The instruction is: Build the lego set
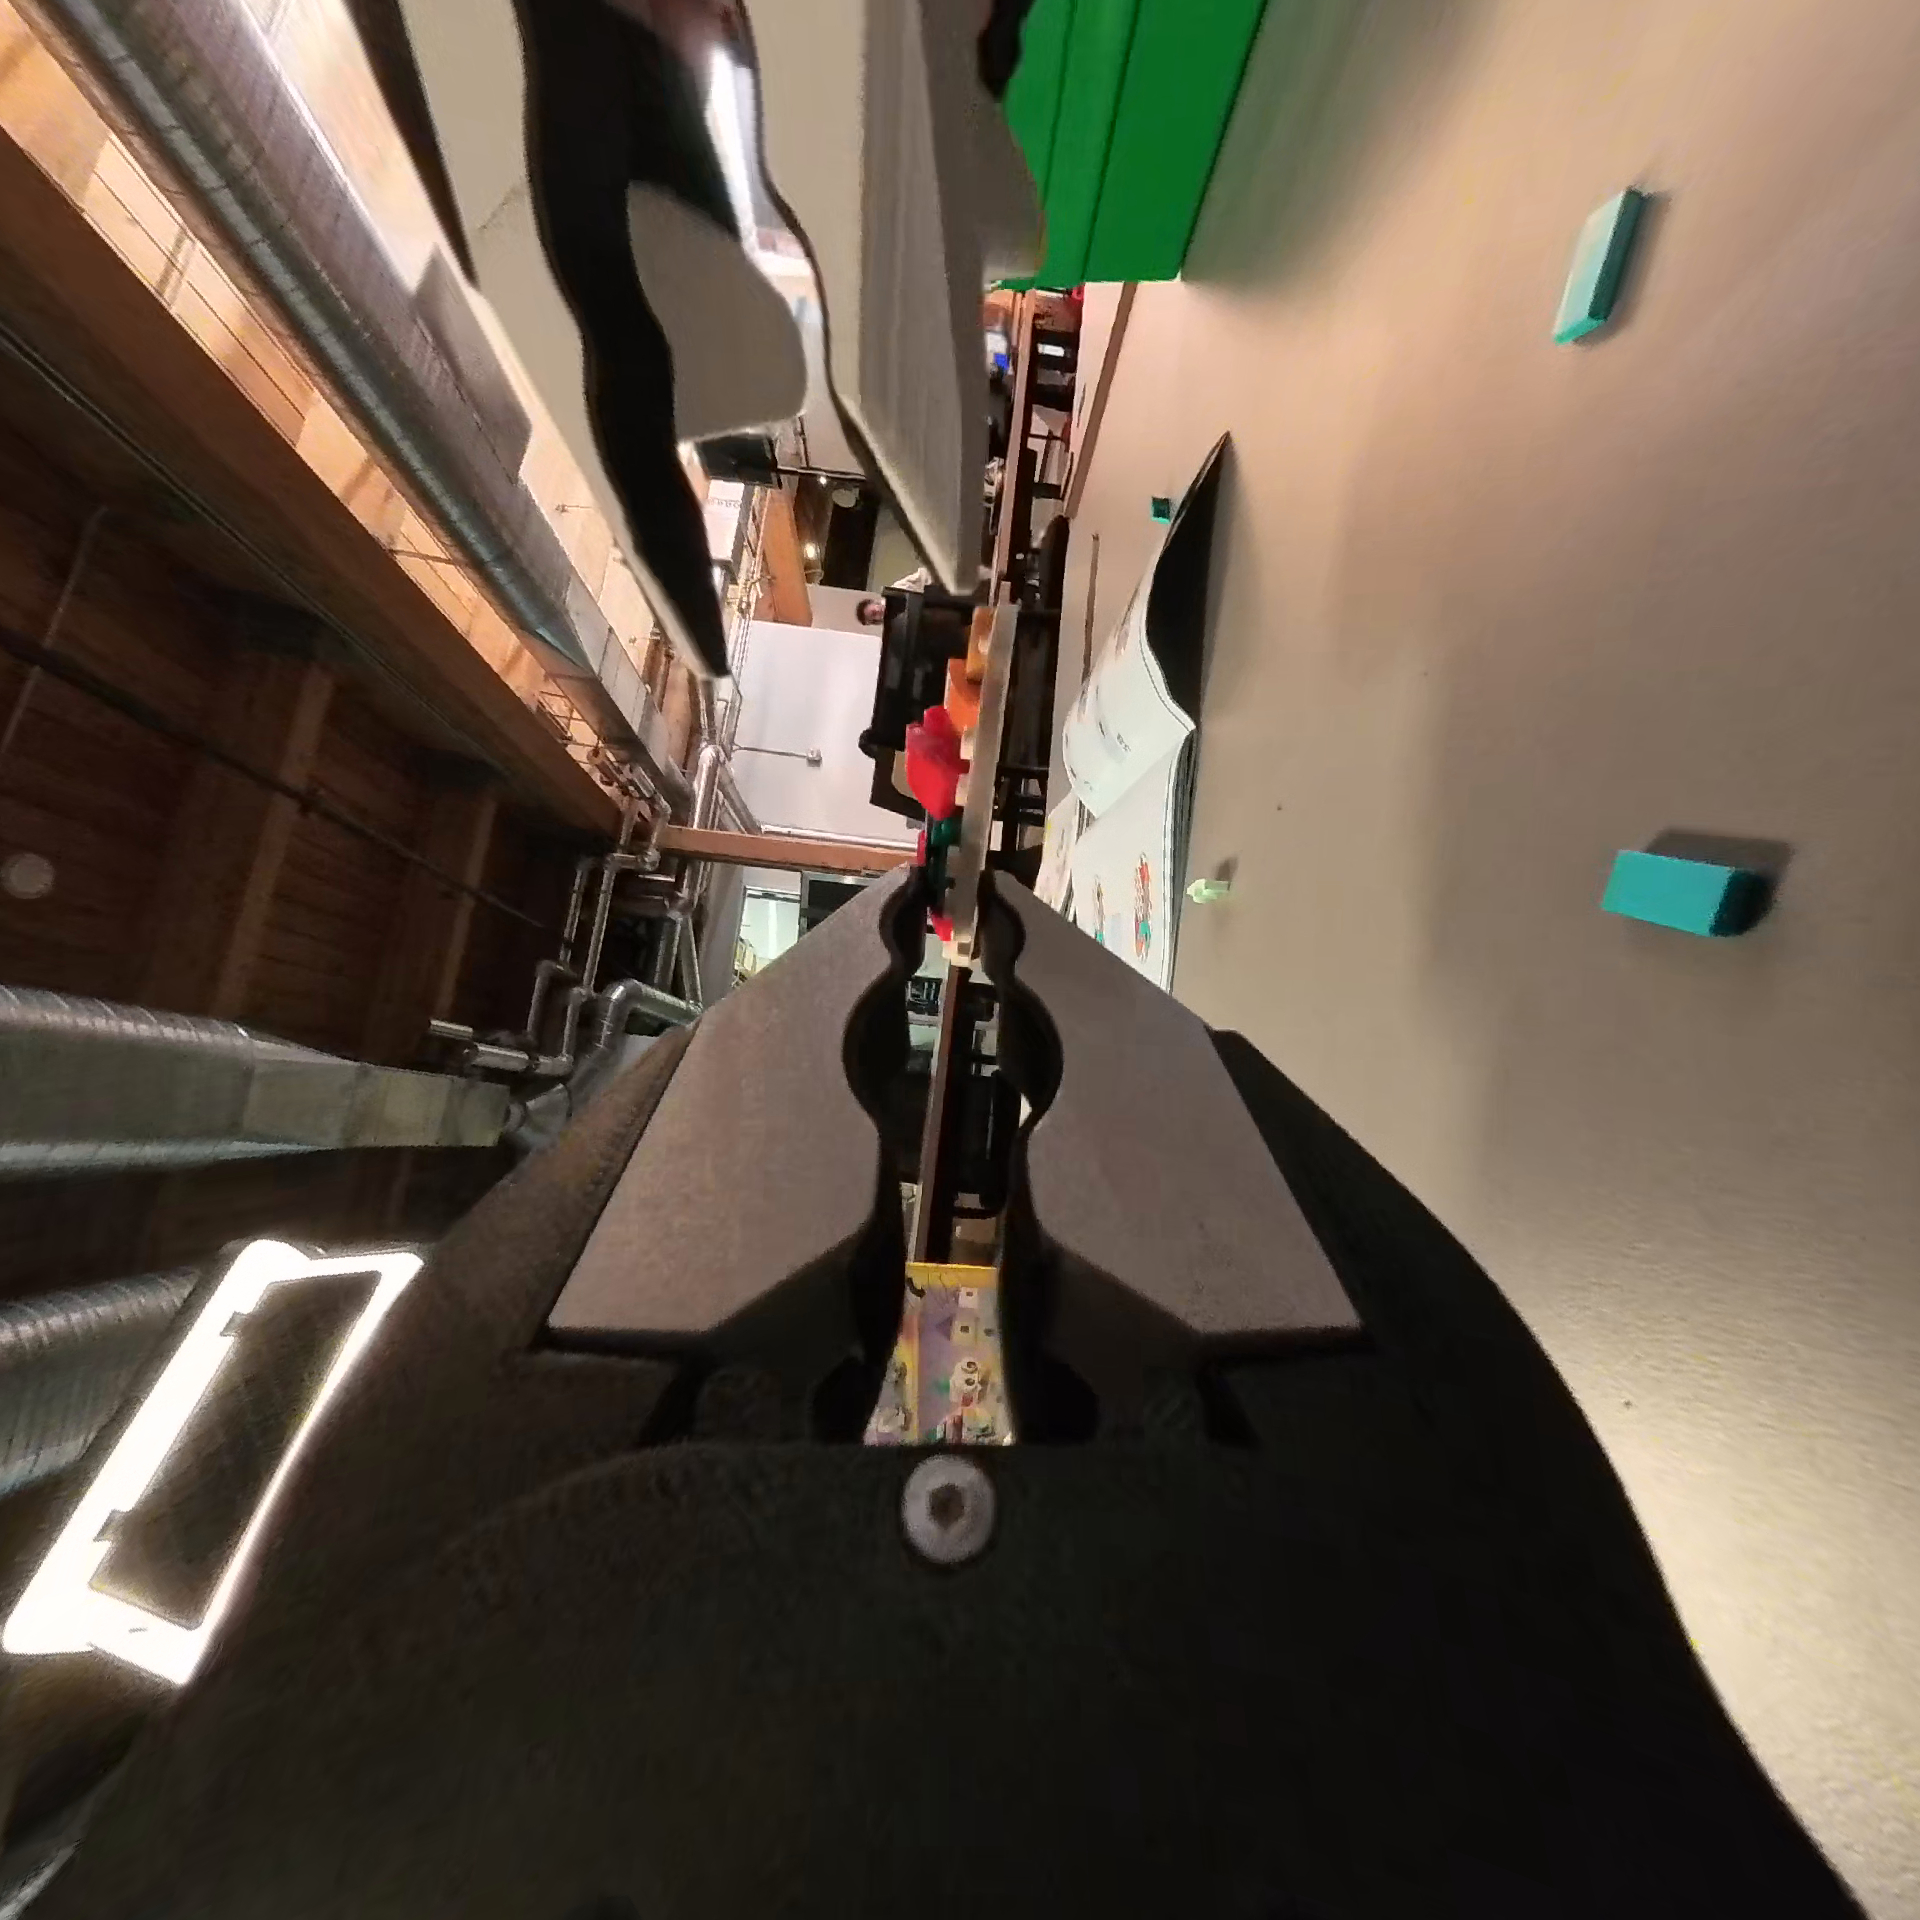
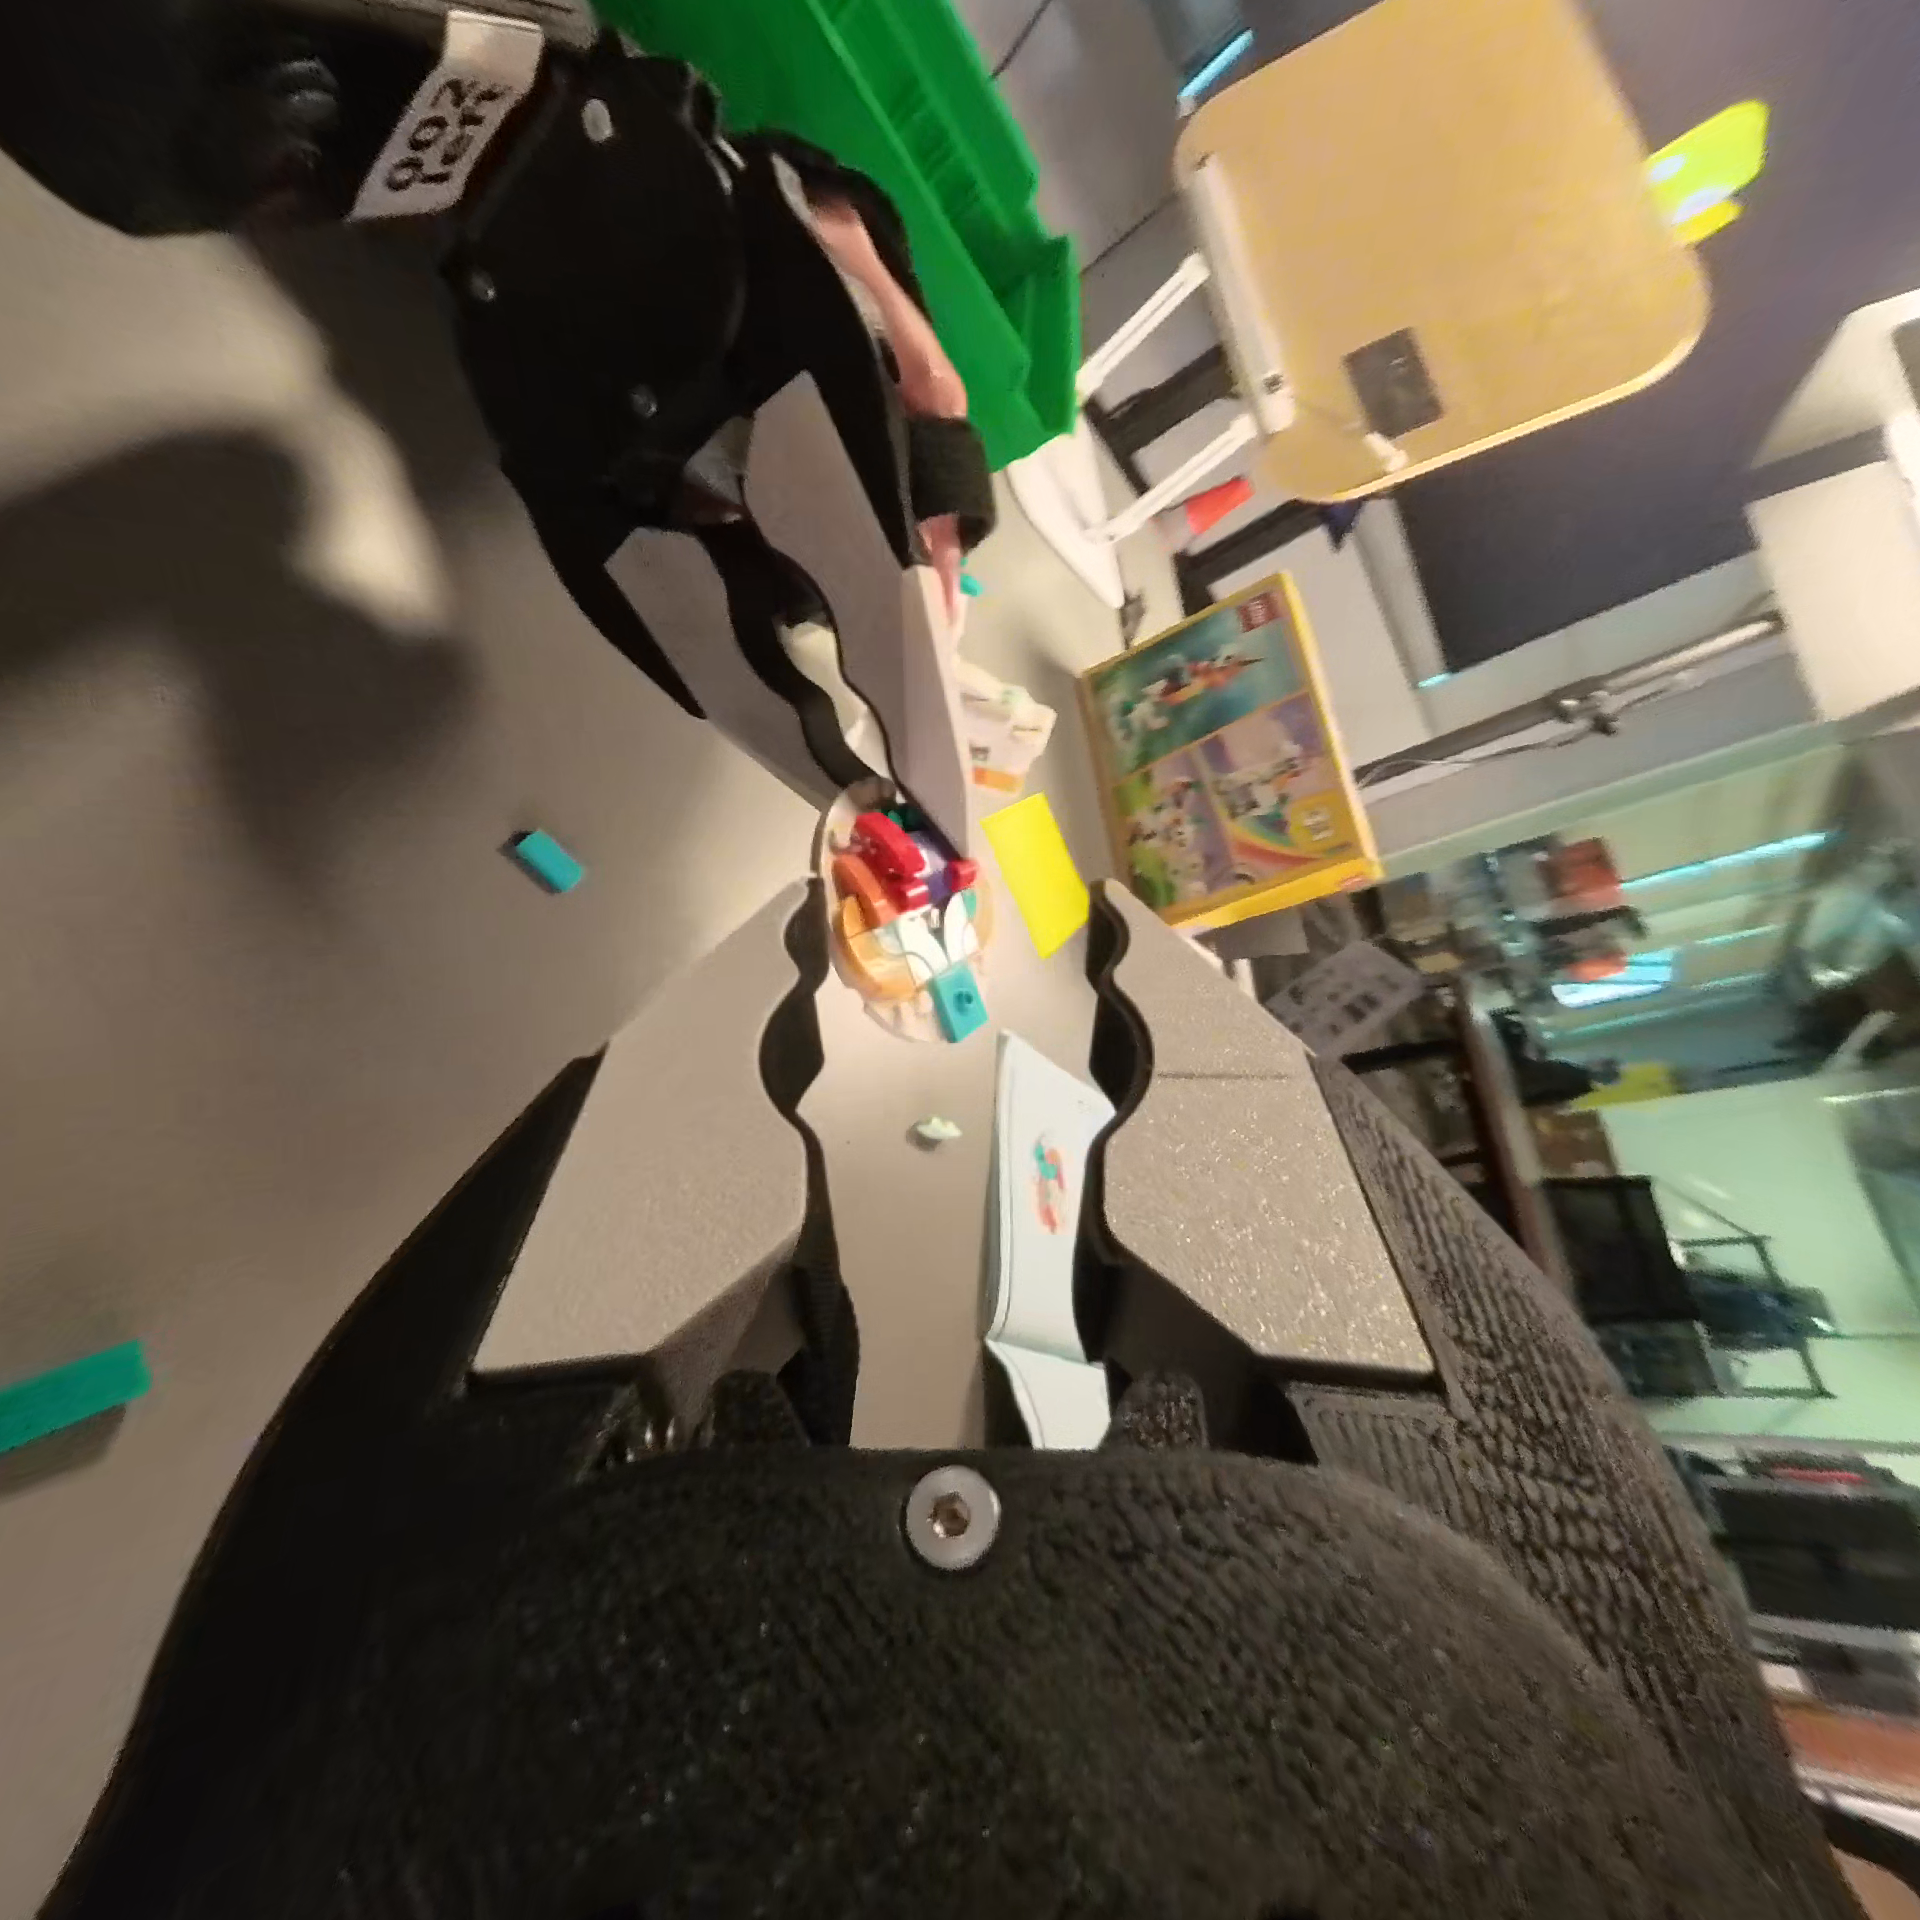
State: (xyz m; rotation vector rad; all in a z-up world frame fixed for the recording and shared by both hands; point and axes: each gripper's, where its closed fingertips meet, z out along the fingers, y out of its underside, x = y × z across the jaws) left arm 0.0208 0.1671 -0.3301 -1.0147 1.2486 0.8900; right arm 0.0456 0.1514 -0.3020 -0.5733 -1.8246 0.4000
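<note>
Warm indoor light falls on the pale table (image 1: 1558, 1039), bright enough to throw soft-edged shadows: a broad dark one on the tabletop under the left gripper (image 2: 883, 774) in the right wrist view, and short ones beside each teal brick (image 1: 1683, 894). A ceiling lamp (image 1: 197, 1455) glares to pure white at the left wrist view's lower left. Both views are tipped sideways and bow at the edges, where the surroundings smear with motion blur.
</note>
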